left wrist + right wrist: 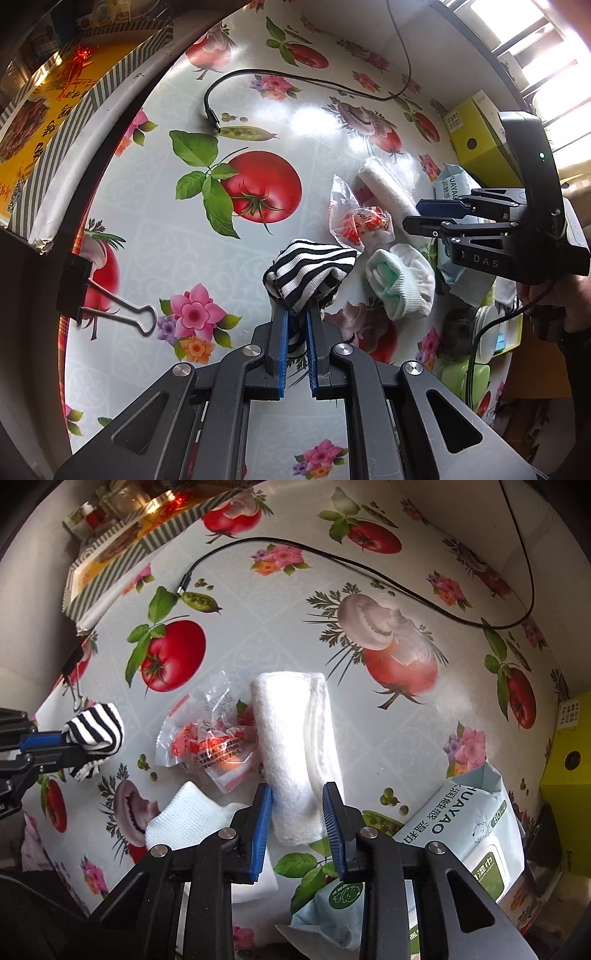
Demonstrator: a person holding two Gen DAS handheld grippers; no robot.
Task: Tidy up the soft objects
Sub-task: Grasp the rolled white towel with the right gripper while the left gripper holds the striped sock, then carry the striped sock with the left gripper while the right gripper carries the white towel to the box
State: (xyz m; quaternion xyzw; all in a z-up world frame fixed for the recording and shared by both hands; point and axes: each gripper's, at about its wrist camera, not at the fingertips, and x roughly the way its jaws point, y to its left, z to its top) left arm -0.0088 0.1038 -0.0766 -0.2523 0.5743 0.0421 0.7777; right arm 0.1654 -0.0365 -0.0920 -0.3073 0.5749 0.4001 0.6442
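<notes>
My left gripper (296,314) is shut on a black-and-white striped sock (310,271), held just above the tablecloth; the sock also shows in the right wrist view (96,728). My right gripper (297,794) is open, its fingers on either side of the near end of a rolled white towel (299,746) without squeezing it; in the left wrist view the right gripper (413,216) is over that towel (384,184). A rolled white-and-green sock (400,282) lies beside the striped one, and it also shows in the right wrist view (184,816).
A clear candy wrapper with red print (210,742) lies left of the towel. Wet-wipe packs (465,827) sit at right, a yellow box (476,133) behind them. A black cable (280,79) crosses the far table. A binder clip (107,299) and a striped box (66,122) are at left.
</notes>
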